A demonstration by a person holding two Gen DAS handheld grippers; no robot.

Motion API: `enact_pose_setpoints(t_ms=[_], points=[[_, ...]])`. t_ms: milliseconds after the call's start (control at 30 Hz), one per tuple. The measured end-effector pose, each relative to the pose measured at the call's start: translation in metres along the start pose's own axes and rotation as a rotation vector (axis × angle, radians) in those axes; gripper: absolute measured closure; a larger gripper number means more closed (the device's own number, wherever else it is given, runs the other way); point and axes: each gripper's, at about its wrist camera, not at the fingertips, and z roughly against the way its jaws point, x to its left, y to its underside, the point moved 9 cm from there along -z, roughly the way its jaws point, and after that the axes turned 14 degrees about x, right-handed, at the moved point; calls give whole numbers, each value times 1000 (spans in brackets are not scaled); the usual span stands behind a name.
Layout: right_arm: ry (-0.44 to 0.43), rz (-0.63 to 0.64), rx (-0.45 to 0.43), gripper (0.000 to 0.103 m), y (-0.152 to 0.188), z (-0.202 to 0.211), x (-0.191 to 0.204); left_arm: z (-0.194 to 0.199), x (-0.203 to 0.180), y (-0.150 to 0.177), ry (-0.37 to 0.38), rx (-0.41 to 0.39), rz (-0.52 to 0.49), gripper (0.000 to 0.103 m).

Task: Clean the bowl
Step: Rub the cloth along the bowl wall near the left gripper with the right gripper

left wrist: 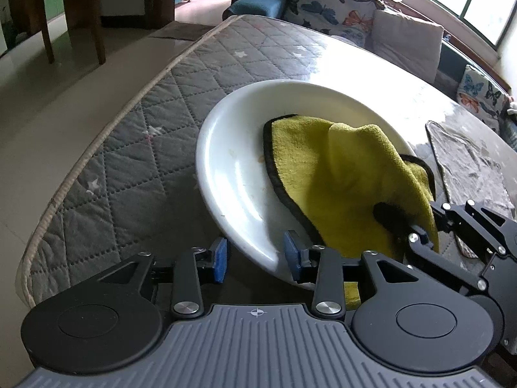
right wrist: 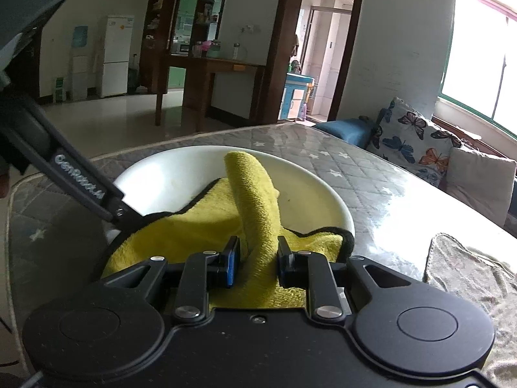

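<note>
A white bowl (left wrist: 232, 168) sits tipped on the quilted grey table top, its inside facing my left gripper. My left gripper (left wrist: 257, 258) is shut on the bowl's near rim, one blue pad outside the wall and one inside. A yellow cloth (left wrist: 323, 168) with black edging lies over the right half of the bowl's inside. In the right wrist view my right gripper (right wrist: 255, 258) is shut on a raised fold of the yellow cloth (right wrist: 252, 194), above the near side of the bowl (right wrist: 168, 174). The right gripper (left wrist: 397, 223) also shows at the right of the left wrist view.
The quilted table top (left wrist: 129, 161) ends at a piped edge (left wrist: 80, 168) on the left, with tiled floor beyond. A crumpled grey cloth (right wrist: 468, 274) lies right of the bowl. Butterfly cushions (left wrist: 329, 3) line a bench behind the table. A wooden table (right wrist: 210, 64) stands across the room.
</note>
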Motion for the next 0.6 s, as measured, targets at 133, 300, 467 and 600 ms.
enact_pose_setpoints(t_ms=[133,300,467,600], points=[[-17,17,2,79,3,5,7,1,0,1,2,1,-39,67],[-21,40,7,79,8,11,12,1,0,0,1,6,-113,68],[-8,34,14,79,9,10,7,-1,-2,-4,-19,4,-174,68],[8,27,21,79,9,6,1,-4,-4,-6,-40,0,-206,68]])
